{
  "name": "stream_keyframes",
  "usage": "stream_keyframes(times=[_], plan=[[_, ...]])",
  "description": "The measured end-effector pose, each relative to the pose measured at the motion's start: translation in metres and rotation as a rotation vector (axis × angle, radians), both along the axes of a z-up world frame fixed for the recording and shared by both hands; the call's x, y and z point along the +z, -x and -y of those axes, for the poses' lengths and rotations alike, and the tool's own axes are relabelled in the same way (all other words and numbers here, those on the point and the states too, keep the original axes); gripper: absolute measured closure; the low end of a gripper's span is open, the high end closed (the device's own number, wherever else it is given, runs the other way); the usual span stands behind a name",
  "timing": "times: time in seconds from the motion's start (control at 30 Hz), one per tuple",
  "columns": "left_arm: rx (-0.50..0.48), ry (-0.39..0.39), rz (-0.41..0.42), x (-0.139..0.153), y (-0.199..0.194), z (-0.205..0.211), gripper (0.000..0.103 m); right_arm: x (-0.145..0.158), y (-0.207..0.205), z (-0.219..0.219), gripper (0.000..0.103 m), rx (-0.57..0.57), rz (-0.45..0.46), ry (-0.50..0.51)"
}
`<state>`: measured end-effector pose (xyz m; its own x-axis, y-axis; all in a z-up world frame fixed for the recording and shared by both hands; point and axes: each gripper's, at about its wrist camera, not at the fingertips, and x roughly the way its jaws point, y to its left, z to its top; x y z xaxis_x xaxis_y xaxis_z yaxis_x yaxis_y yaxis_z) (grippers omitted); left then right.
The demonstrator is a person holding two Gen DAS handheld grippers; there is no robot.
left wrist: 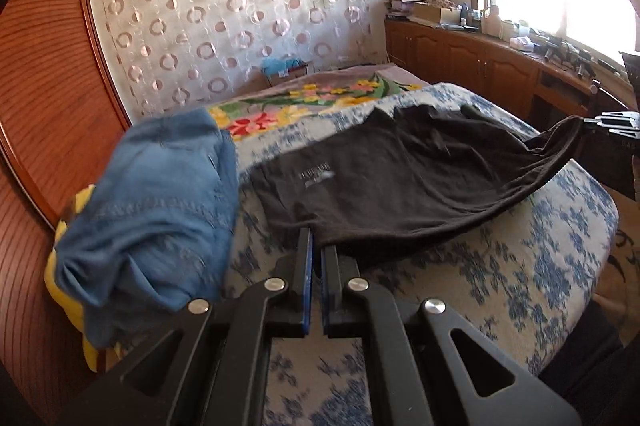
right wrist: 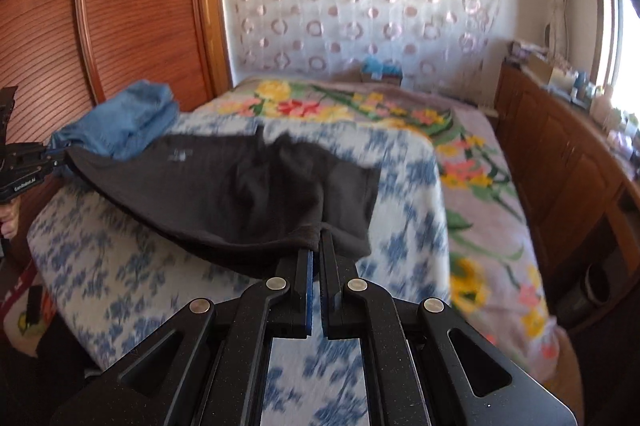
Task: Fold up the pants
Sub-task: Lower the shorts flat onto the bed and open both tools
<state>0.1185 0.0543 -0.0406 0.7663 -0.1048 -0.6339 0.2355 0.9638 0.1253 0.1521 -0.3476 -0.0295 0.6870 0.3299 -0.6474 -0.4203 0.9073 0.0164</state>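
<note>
Nearest the left wrist lens: left gripper (left wrist: 317,240), blue-lined fingers pressed together on one end of the black pants (left wrist: 400,178)'s near hem. In the right wrist view, right gripper (right wrist: 318,240) likewise pinched on a bunched end of the same near hem. Pants stretched between the two, near edge lifted and sagging above the near edge of the bed (left wrist: 540,266), far part draped on the blue-and-white floral cover (right wrist: 404,186). Small pale print visible on the dark fabric toward the left end. Beside the left end, toward the bed's left edge, a heap of blue denim (left wrist: 160,202), touching or just beside the pants; cannot tell which. Beyond, toward the far end of the bed, a bright flowered blanket (right wrist: 360,110). Behind the bed, a circle-patterned curtain (left wrist: 240,10); along the left, a wooden slatted wardrobe (right wrist: 132,6); along the right, a wooden cabinet (left wrist: 460,54) under the window, its top cluttered.
</note>
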Motion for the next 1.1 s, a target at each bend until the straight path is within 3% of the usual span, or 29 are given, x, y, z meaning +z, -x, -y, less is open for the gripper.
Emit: stream_keyframes(times=[0.27,0.87,1.1], plan=[[0.016,0.044,-0.006,-0.016,0.033,-0.007,0.103,-0.037,0.041,0.007,0.103,-0.029,-0.049,-0.02],[0.035,0.093,-0.083,-0.057,0.076,-0.012,0.103,-0.064,0.085,0.016,0.103,-0.046,-0.132,-0.077],[0.036,0.105,-0.075,-0.055,0.081,-0.014,0.099,-0.063,0.09,0.017,0.1,-0.048,-0.129,-0.075]])
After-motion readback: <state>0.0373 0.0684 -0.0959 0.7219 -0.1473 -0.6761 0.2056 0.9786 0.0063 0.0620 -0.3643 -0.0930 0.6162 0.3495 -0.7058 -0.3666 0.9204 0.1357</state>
